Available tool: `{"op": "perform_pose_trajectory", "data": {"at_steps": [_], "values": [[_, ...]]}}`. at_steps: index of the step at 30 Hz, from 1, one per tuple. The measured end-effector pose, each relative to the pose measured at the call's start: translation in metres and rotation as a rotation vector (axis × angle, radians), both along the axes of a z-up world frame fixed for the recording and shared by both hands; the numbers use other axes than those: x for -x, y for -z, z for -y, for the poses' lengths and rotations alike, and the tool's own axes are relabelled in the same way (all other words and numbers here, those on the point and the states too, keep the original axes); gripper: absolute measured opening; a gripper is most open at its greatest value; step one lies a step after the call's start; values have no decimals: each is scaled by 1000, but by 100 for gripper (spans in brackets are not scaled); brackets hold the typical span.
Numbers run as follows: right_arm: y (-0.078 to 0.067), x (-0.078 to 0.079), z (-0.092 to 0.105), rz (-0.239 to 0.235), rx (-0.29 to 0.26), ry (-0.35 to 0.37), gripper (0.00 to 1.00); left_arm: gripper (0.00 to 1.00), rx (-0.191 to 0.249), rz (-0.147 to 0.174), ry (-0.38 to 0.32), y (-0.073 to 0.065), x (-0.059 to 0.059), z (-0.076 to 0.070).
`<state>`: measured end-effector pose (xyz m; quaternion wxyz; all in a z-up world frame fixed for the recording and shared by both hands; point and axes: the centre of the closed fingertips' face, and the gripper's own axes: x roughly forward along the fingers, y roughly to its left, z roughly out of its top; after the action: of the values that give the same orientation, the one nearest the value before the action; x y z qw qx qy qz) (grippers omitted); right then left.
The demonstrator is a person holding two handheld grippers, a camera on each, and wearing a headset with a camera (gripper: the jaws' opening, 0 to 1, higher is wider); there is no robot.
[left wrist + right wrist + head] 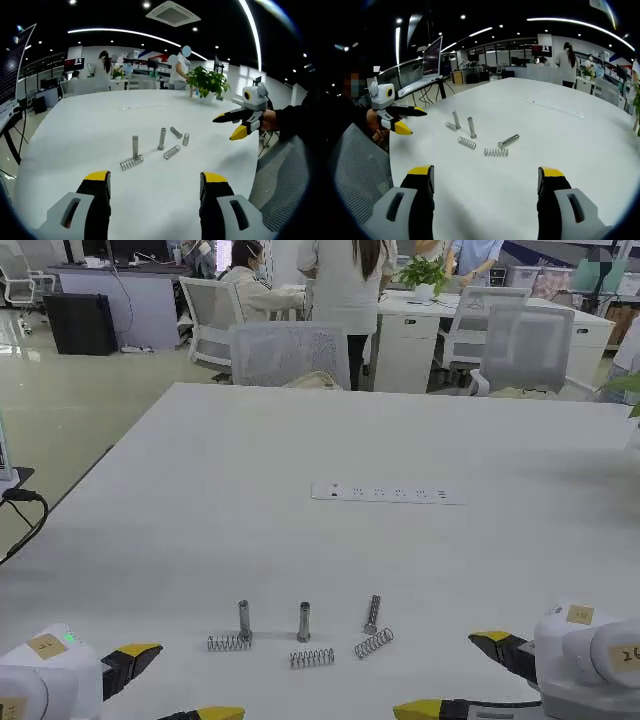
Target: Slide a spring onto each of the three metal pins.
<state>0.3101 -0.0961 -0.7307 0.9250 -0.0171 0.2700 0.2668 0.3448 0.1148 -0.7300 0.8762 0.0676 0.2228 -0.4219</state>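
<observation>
Near the white table's front edge are three metal pins. The left pin (244,620) and the middle pin (303,622) stand upright; the right pin (372,614) lies on its side (508,141). A loose spring lies by each: left spring (229,643), middle spring (312,657), right spring (373,642). None is on a pin. My left gripper (178,682) (156,177) is open and empty, short of the pins on the left. On the right my right gripper (455,673) (486,172) hovers, also open and empty.
A flush power strip (385,493) is set in the table (200,490) beyond the pins. Grey office chairs (290,353) and people stand past the far edge. A potted plant (207,82) is on the table's right side. The table's left edge (60,510) drops to the floor.
</observation>
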Motion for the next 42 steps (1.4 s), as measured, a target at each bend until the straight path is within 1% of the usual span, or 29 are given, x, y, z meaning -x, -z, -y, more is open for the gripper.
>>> {"op": "perform_pose_trajectory", "data": {"at_steps": [4, 7, 10, 22, 28, 31, 42], "values": [[3, 1, 0, -11, 1, -3, 83, 67, -4, -1, 9, 2, 1, 2], [3, 1, -2, -11, 1, -9, 83, 67, -3, -3, 4, 2, 0, 1], [6, 3, -5, -21, 6, -23, 83, 67, -1, -4, -1, 3, -1, 0], [11, 6, -8, -41, 12, -40, 83, 67, -5, -14, 1, 6, 0, 1], [15, 8, -9, -55, 18, -47, 82, 66, -6, -20, -3, 9, -1, 1], [16, 8, -8, -59, 20, -49, 82, 66, -15, -23, 8, 12, 0, 3], [19, 10, -7, -73, 29, -55, 82, 65, -17, -27, 14, 13, 1, 4]]}}
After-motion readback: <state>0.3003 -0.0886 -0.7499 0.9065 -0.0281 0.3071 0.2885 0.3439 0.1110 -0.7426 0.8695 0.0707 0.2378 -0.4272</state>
